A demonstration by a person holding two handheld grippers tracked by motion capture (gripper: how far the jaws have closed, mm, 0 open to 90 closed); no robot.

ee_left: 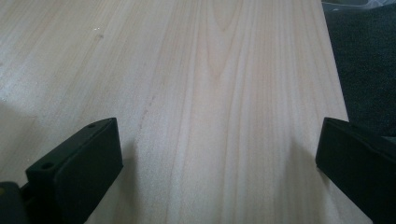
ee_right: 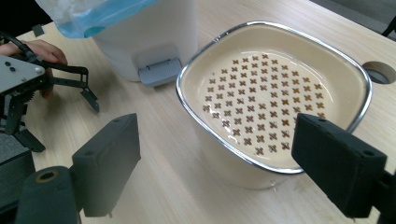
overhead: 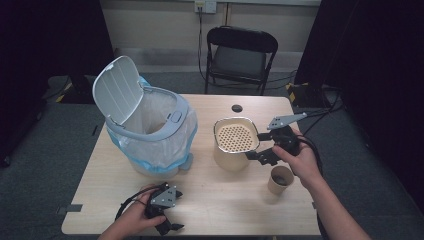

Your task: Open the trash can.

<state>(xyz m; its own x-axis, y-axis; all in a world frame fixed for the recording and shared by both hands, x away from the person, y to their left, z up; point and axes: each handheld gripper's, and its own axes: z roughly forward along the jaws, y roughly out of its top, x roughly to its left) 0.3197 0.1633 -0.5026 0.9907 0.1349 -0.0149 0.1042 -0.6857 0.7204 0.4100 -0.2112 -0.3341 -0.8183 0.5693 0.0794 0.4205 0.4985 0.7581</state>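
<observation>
While open, right tool (overhead: 257, 152) hovers beside strainer tub (overhead: 236, 136) rim.

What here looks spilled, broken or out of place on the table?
Nothing stands out. The bin stands upright with its lid open and liner in place, the strainer container and paper cup are upright, and no spill shows on the table.

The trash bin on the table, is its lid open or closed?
Open: the lid of the trash bin stands raised, and the bag liner inside is visible.
</observation>
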